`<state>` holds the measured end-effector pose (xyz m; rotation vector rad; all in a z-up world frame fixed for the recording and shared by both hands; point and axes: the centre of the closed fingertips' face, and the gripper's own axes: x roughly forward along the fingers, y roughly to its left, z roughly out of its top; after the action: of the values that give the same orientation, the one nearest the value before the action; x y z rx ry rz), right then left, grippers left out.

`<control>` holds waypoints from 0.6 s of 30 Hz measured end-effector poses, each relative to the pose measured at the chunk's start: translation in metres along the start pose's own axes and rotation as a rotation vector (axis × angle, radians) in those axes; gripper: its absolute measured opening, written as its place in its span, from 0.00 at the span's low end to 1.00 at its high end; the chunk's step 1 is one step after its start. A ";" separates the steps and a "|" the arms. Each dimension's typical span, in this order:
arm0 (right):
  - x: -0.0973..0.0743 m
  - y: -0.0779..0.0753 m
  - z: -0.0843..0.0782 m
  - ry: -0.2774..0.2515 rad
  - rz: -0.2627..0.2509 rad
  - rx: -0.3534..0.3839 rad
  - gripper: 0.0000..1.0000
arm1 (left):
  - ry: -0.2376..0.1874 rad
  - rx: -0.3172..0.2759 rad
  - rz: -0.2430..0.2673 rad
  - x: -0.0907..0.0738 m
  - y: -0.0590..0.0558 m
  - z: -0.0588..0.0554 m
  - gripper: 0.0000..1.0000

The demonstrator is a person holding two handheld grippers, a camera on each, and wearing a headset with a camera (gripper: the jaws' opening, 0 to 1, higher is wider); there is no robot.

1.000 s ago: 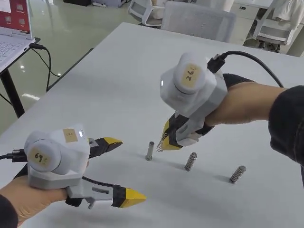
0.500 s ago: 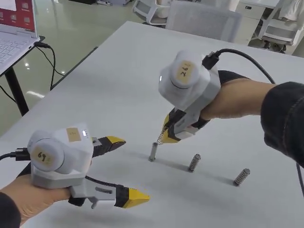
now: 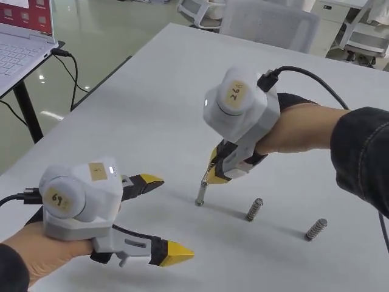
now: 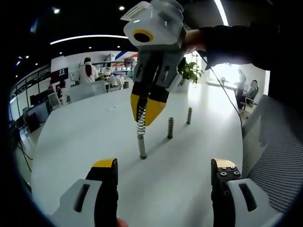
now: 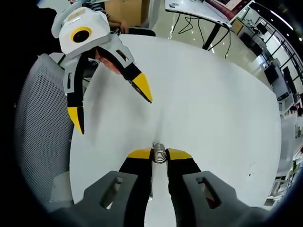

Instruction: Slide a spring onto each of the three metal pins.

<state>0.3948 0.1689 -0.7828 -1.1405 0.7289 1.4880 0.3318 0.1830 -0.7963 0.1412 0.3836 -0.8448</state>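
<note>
A bare metal pin (image 3: 200, 194) (image 4: 141, 146) stands upright on the white table (image 3: 158, 109). My right gripper (image 3: 212, 173) (image 5: 159, 154) is shut on a spring (image 4: 140, 122) (image 5: 159, 152), held right over the pin's top; the spring's lower end meets the pin tip. Two more pins stand to the right, each wearing a spring: the middle one (image 3: 254, 209) (image 4: 170, 128) and the far one (image 3: 316, 229) (image 4: 189, 115). My left gripper (image 3: 159, 216) (image 4: 163, 172) hangs open near the table's front left, nothing between its yellow-tipped fingers (image 3: 176, 250).
A laptop (image 3: 24, 30) sits on a side stand at the far left, with cables hanging. Grey chairs (image 3: 267, 24) stand beyond the table's far edge. The table's left edge runs close to my left hand.
My right gripper has lifted the spring from beside the bare pin and brought it over the pin's top. The left gripper has held still; the head camera has shifted a little.
</note>
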 end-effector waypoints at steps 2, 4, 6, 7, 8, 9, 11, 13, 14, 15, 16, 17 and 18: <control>0.001 0.000 0.000 0.000 0.004 0.000 0.13 | -0.001 -0.002 0.001 0.000 0.000 0.000 0.79; 0.002 0.000 0.000 0.000 0.007 0.001 0.13 | -0.001 -0.004 0.004 0.000 0.001 -0.001 0.79; 0.003 0.000 0.000 0.003 0.010 -0.001 0.13 | -0.002 -0.006 0.004 0.000 0.001 -0.001 0.79; 0.004 0.000 0.000 0.005 0.009 -0.003 0.13 | -0.001 -0.006 0.004 0.000 0.001 -0.001 0.79; 0.004 0.000 0.000 0.006 0.010 -0.003 0.13 | -0.001 -0.006 0.003 0.000 0.001 -0.002 0.79; 0.005 0.000 -0.001 0.008 0.013 -0.001 0.13 | 0.000 -0.007 0.003 0.000 0.001 -0.002 0.79; 0.005 0.000 -0.001 0.008 0.013 -0.001 0.13 | 0.000 -0.007 0.003 0.000 0.001 -0.002 0.78; 0.006 0.000 -0.001 0.008 0.016 0.003 0.13 | -0.001 -0.010 0.003 0.000 0.001 -0.003 0.78; 0.007 0.000 -0.001 0.009 0.018 0.002 0.13 | -0.001 -0.010 0.004 0.000 0.001 -0.003 0.78; 0.007 0.000 -0.001 0.011 0.017 -0.001 0.13 | -0.001 -0.010 0.004 0.000 0.002 -0.003 0.78; 0.008 0.000 -0.001 0.014 0.019 -0.001 0.13 | -0.001 -0.010 0.004 0.000 0.002 -0.003 0.78; 0.009 0.000 -0.001 0.015 0.021 0.000 0.13 | -0.002 -0.011 0.005 -0.001 0.002 -0.003 0.78; 0.009 0.000 -0.001 0.015 0.023 0.001 0.13 | -0.002 -0.012 0.005 -0.001 0.002 -0.003 0.78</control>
<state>0.3958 0.1712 -0.7919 -1.1466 0.7550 1.4990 0.3322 0.1858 -0.7992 0.1302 0.3863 -0.8374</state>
